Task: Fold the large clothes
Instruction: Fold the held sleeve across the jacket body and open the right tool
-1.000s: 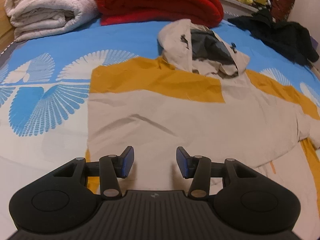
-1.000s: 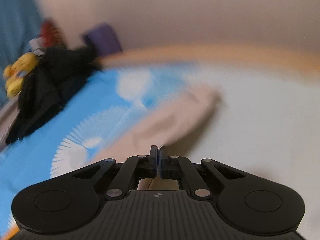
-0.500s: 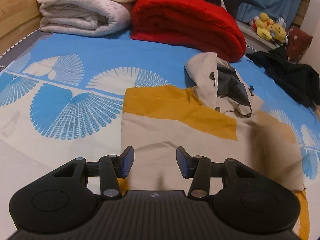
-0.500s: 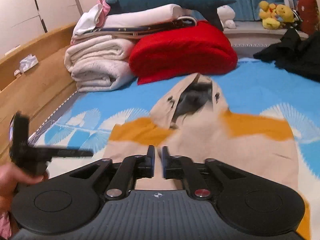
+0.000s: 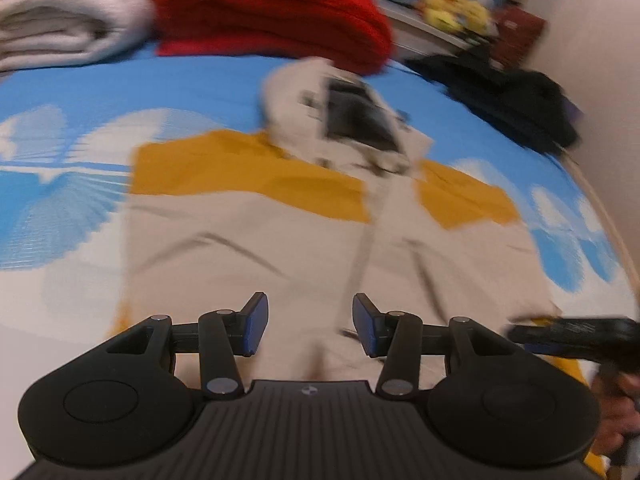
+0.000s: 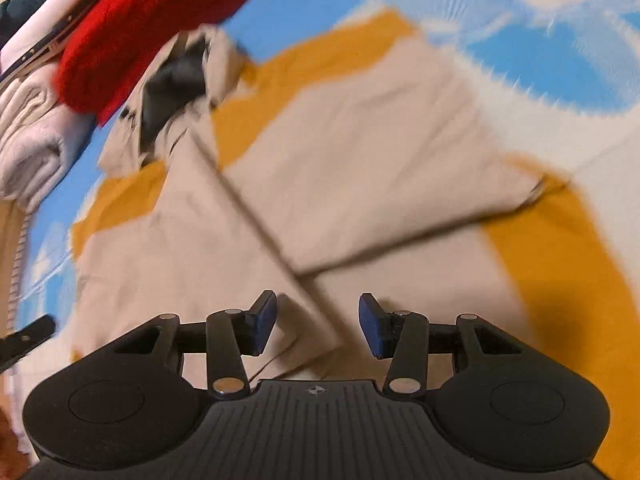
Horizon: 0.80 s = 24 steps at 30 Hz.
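Left view only: black garment (image 5: 516, 100), right view only: hoodie's (image 6: 360, 160) folded sleeve

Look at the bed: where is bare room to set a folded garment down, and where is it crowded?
Bare sheet lies beside the hoodie, below the white blanket. A smaller patch lies between the hoodie and the black garment. The bed's far end is crowded: white blanket, red blanket, black garment.
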### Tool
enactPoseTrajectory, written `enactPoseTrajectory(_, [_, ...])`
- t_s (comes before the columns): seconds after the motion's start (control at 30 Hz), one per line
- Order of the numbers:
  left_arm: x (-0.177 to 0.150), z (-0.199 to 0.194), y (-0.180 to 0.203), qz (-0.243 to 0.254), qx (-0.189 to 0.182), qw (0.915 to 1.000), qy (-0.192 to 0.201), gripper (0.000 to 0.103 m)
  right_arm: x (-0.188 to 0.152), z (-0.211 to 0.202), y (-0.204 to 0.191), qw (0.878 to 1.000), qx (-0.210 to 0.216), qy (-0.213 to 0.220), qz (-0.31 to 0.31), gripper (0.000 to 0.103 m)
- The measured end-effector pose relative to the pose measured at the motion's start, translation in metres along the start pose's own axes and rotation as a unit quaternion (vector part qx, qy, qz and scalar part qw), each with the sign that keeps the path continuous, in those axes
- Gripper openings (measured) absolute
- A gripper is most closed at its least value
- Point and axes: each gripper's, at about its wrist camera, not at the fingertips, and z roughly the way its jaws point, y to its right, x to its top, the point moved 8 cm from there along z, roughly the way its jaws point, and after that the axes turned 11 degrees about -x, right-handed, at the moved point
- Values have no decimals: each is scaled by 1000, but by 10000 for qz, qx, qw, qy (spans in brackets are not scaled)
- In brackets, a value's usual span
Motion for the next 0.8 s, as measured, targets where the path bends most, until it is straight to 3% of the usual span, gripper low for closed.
enactPoseTrajectory(0.07, [-5,9,19,129,-380,9991,-110,54,-4,5,-7,9998,165,-102,-15,42])
enactPoseTrajectory(0.1, [-8,12,29,210,-572,9980,-158,57,-4,2,-13,9998,173,-1,-78,16])
enactPoseTrajectory(0.13, [-10,16,40,297,-760,9965,-200,65,-1,-7,-21,9994,314,152,-85,5])
enactPoseTrajectory(0.17, [-13,19,51,385,-940,9946,-235,72,5,-18,-29,9969,697,361,54,4])
enactPoseTrajectory(0.27, [-19,25,82,727,-1320,9883,-240,76,18,-53,-59,9776,1925,840,127,3])
enactPoseTrajectory(0.33, [-21,29,97,967,-1357,9859,-157,77,21,-72,-76,9649,2400,1066,0,4])
enactPoseTrajectory(0.43, [-20,34,103,947,-1328,9866,1,77,20,-80,-94,9496,2985,956,0,6])
enactPoseTrajectory(0.5, [-17,34,101,863,-1326,9873,105,66,19,-81,-96,9489,3019,922,6,6])
enactPoseTrajectory(0.53, [-14,32,99,925,-1262,9875,184,24,17,-79,-94,9498,2995,904,3,7])
enactPoseTrajectory(0.57, [-9,30,93,988,-1022,9895,268,7,18,-78,-95,9510,2960,892,36,7])
enactPoseTrajectory(0.6, [-1,22,83,931,-758,9920,378,7,20,-75,-96,9522,2920,893,101,14])
enactPoseTrajectory(0.63, [7,14,70,728,-556,9941,573,6,22,-72,-94,9548,2821,912,205,29])
enactPoseTrajectory(0.67, [15,4,55,419,-404,9951,805,6,25,-67,-90,9598,2616,969,311,34])
enactPoseTrajectory(0.73, [30,-20,15,-258,193,9911,1294,7,27,-52,-75,9736,1970,1054,471,37])
enactPoseTrajectory(0.8, [36,-39,-21,-751,766,9816,1578,8,24,-32,-60,9866,1260,817,637,37])
